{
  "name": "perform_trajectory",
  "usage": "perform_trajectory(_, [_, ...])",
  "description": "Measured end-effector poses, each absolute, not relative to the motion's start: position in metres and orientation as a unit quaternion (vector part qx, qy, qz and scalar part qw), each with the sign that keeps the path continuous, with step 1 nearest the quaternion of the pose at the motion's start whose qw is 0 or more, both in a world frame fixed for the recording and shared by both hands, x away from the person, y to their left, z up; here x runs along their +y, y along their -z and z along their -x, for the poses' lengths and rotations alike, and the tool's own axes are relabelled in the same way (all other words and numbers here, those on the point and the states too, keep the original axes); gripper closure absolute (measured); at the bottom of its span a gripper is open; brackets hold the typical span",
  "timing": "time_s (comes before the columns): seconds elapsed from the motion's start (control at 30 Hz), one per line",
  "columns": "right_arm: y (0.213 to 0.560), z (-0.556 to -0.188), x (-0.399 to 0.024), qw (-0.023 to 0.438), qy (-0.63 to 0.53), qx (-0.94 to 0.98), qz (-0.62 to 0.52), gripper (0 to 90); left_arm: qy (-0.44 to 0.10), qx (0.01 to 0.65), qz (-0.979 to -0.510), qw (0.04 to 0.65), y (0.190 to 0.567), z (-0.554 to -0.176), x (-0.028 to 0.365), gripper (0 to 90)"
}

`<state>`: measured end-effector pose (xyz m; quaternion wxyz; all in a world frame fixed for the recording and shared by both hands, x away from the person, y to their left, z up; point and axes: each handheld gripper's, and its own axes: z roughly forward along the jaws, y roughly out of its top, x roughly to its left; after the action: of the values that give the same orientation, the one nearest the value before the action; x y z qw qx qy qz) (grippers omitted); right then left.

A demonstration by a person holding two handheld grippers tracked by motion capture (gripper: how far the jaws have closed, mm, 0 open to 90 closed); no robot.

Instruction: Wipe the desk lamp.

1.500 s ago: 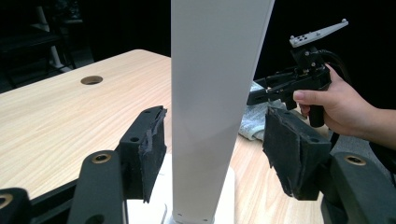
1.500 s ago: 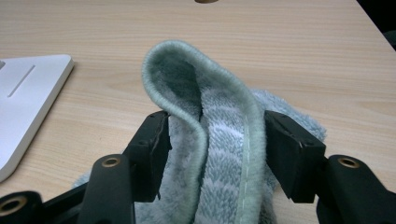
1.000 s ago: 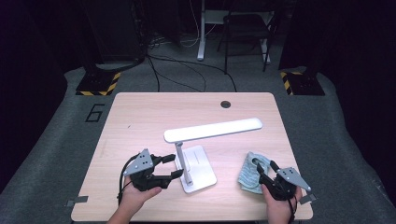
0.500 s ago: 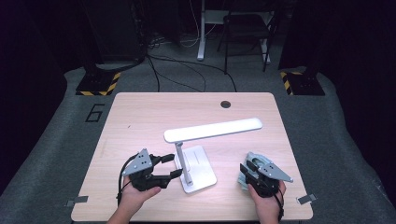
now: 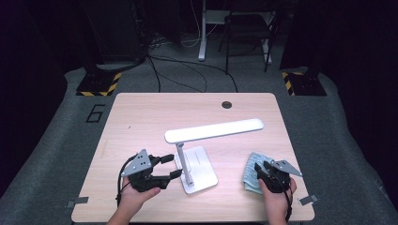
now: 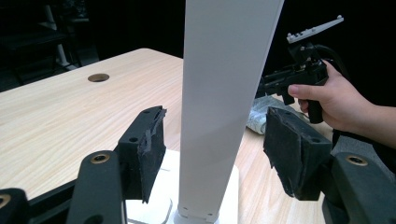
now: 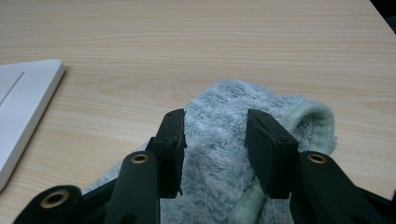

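While right claw point(image 7: 215, 140) straddles cloth point(image 7: 224, 112), cloth's near part hidden.

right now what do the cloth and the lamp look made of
Cloth: soft fleece or microfibre by the look, pale grey-green, fuzzy pile with a stitched hem. Lamp: smooth matte white, probably plastic or painted metal; flat even surfaces, hard edges.

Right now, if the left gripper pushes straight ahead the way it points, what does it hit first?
The desk lamp's white upright post. It already stands between the left gripper's open jaws, apart from both pads, so it would likely meet the gripper's throat; depth there is unclear.
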<state>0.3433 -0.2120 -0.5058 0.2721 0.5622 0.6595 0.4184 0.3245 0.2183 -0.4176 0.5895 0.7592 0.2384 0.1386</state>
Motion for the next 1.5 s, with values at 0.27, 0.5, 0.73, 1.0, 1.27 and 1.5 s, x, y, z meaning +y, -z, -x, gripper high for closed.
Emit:
perform_trajectory(0.27, [0.505, -0.341, -0.212, 0.269, -0.426, 0.658, -0.559, 54.1, -0.141, 0.240, -0.757, 0.591, 0.417, -0.325, 0.221, 38.4])
perform_trajectory(0.5, [0.495, -0.330, -0.207, 0.270, -0.464, 0.648, -0.540, 51.4, -0.138, 0.239, -0.758, 0.591, 0.416, -0.324, 0.222, 38.4])
perform_trajectory(0.73, [0.484, -0.322, -0.192, 0.269, -0.484, 0.659, -0.509, 51.2, -0.145, 0.241, -0.756, 0.591, 0.413, -0.324, 0.226, 38.6])
perform_trajectory(1.0, [0.468, -0.311, -0.156, 0.272, -0.508, 0.684, -0.447, 48.9, -0.151, 0.258, -0.748, 0.592, 0.410, -0.325, 0.238, 38.5])
perform_trajectory(1.27, [0.457, -0.306, -0.112, 0.238, -0.538, 0.716, -0.376, 43.8, -0.154, 0.270, -0.749, 0.586, 0.409, -0.326, 0.242, 38.9])
perform_trajectory(1.5, [0.460, -0.310, -0.085, 0.219, -0.544, 0.733, -0.346, 44.5, -0.157, 0.264, -0.750, 0.585, 0.407, -0.325, 0.246, 36.9])
